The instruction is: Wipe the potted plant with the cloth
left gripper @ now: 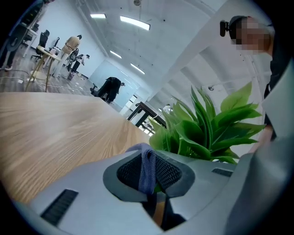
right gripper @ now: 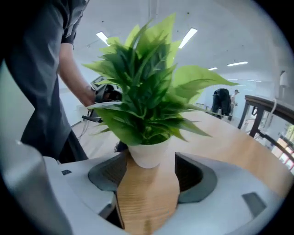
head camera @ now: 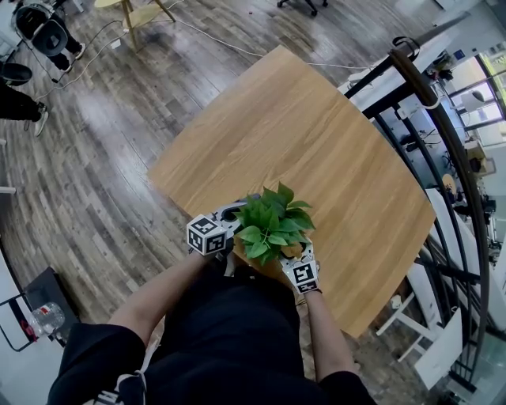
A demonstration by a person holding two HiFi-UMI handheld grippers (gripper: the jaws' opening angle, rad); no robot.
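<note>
A potted plant (head camera: 273, 224) with broad green leaves stands on the wooden table (head camera: 316, 134), near its front edge. Its white pot (right gripper: 148, 153) shows in the right gripper view. My right gripper (right gripper: 150, 160) is open with the pot at its mouth, and a thin gap shows beside the right pad (right gripper: 190, 176). In the head view the right gripper (head camera: 300, 259) sits under the leaves at the plant's right. My left gripper (left gripper: 149, 156) is shut on a blue-grey cloth (left gripper: 147, 167), level with the leaves (left gripper: 206, 133) on its right. The left gripper (head camera: 232, 215) is at the plant's left.
A dark metal railing (head camera: 443, 119) curves along the table's right side, with a white stool (head camera: 405, 316) below it. The table's front edge (head camera: 237, 265) runs just under both grippers. A wooden stool (head camera: 134, 16) stands far back on the floor, and people (left gripper: 110, 88) stand in the distance.
</note>
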